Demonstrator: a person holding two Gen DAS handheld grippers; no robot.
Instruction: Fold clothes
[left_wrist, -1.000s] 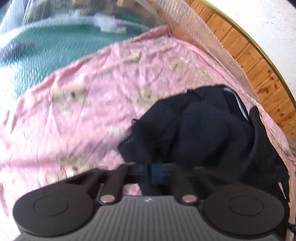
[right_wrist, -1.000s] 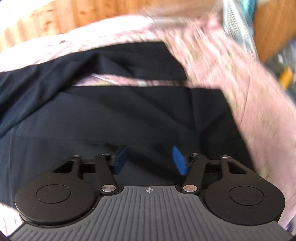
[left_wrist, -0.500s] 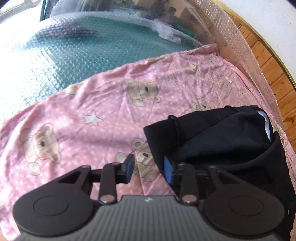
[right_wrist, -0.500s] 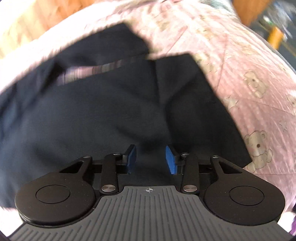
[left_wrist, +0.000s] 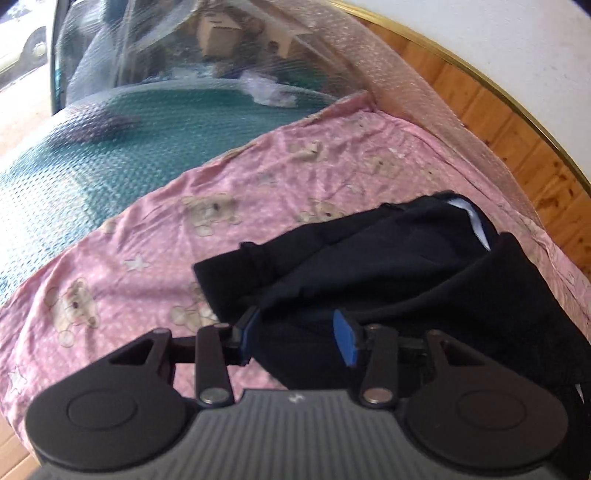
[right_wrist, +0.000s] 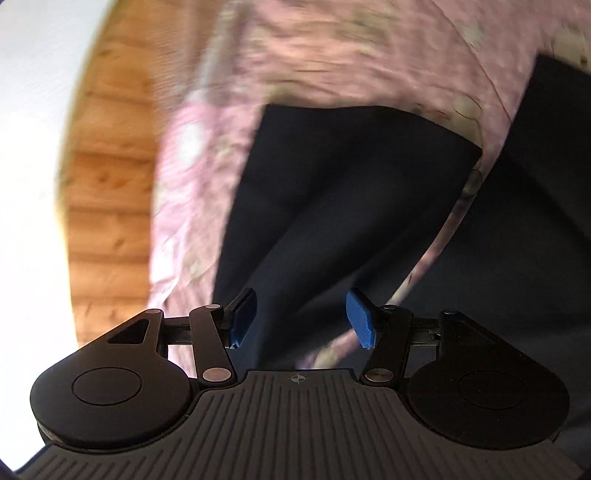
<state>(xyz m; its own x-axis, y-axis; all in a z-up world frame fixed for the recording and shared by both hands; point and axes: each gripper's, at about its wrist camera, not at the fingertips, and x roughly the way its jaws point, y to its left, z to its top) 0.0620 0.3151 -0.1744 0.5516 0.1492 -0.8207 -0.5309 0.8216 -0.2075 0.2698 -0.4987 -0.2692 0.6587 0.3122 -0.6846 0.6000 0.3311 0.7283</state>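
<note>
Garment (left_wrist: 388, 266) was only partly folded on the pink sheet (left_wrist: 147, 240); both grippers, left (left_wrist: 297, 334) and right (right_wrist: 301, 319), hung released, more folds left.

Left gripper (left_wrist: 297, 334): matte black linkage arms with silver pivot rivets, two round black discs at the sides, a grey ribbed base plate with a small white mark at its top centre, blue flat pads (left_wrist: 345, 341) on the fingers. Right gripper (right_wrist: 300, 319) same build: black links, silver rivets, round discs, ribbed grey plate with crosshair mark, blue pads (right_wrist: 360, 319)
</note>
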